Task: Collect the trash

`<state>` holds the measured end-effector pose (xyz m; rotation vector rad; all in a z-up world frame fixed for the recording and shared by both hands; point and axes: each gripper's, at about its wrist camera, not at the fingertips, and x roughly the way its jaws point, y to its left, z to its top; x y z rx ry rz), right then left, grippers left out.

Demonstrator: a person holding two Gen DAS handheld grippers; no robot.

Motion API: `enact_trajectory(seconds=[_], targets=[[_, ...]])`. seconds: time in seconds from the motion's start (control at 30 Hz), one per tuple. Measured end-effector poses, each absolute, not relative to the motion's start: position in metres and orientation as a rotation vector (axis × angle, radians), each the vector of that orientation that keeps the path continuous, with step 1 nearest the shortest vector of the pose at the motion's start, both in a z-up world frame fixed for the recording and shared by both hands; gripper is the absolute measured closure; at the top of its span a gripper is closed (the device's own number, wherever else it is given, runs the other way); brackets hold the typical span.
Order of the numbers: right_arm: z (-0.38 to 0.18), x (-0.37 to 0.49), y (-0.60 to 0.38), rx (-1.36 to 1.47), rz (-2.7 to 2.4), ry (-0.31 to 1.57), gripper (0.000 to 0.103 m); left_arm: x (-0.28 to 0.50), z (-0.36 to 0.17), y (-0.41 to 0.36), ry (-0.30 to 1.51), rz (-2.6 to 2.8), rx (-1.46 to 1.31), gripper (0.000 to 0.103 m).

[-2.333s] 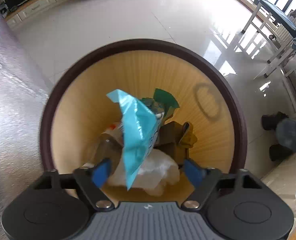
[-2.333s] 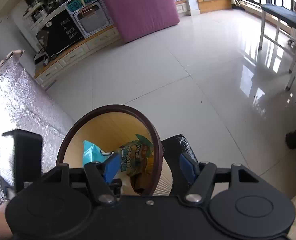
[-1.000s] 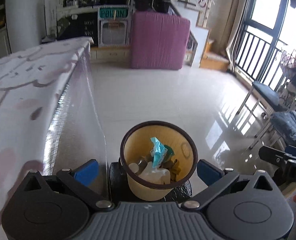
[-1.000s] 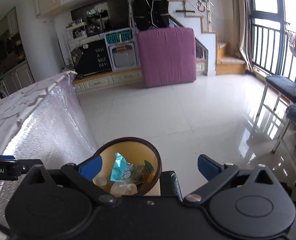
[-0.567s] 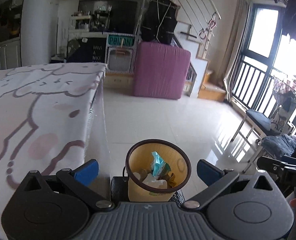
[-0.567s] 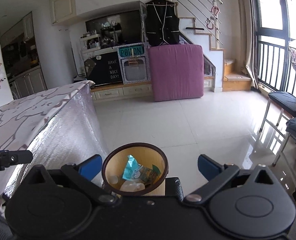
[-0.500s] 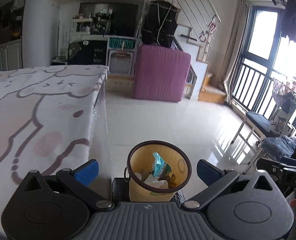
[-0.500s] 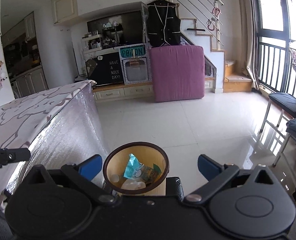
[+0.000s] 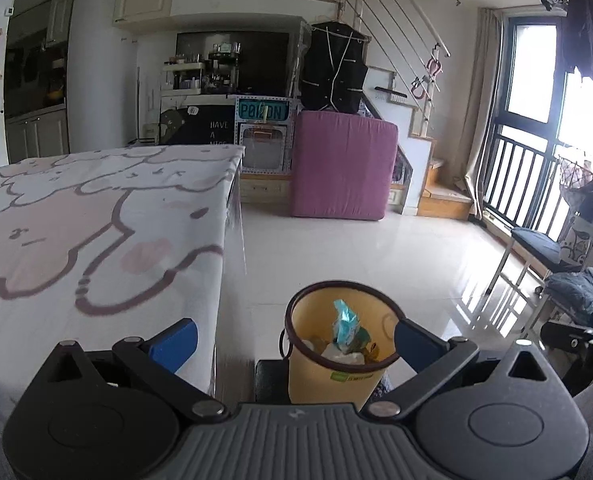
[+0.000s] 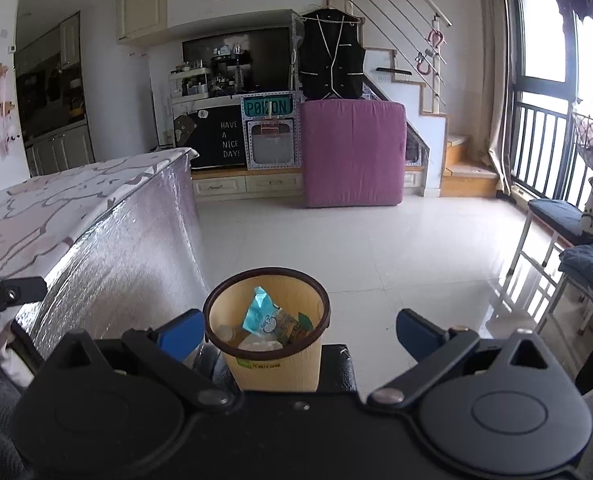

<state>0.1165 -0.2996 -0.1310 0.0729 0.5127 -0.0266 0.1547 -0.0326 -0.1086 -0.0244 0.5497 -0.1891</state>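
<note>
A yellow trash bin [image 9: 338, 376] with a dark rim stands on a black stool beside the table; it also shows in the right wrist view [image 10: 272, 368]. Inside lie a blue wrapper [image 9: 343, 320], a green packet, white plastic and a bottle; the wrapper shows in the right wrist view too [image 10: 258, 314]. My left gripper [image 9: 294, 338] is open and empty, held back above the bin. My right gripper [image 10: 300, 332] is open and empty, also back from the bin.
A table with a pink cartoon cloth [image 9: 96, 220] is on the left, its side covered in silver foil [image 10: 136, 248]. A purple mattress [image 9: 342, 170] leans against cabinets at the back. Chairs with cushions [image 10: 560, 220] stand at the right by the window.
Both grippers have pulled up and back from the bin and opened wide. The blue wrapper, earlier between the left fingers, lies in the bin.
</note>
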Motion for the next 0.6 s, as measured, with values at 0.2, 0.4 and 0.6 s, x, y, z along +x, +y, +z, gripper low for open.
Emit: enact_trajectory(seconds=[0.2, 0.4, 0.6], targets=[[-0.137, 0.105, -0.292, 0.066, -0.043, 0.502, 0.0, 0.145, -0.121, -0.034, 0.548, -0.178, -0.001, 0.0], [-0.145, 0.101, -0.29, 0.058, -0.057, 0.493, 0.0, 0.144, -0.125, -0.031, 0.534, -0.166, 0.005, 0.0], [-0.15, 0.102, -0.287, 0.061, -0.065, 0.488, 0.0, 0.144, -0.131, -0.03, 0.541, -0.162, 0.011, 0.0]])
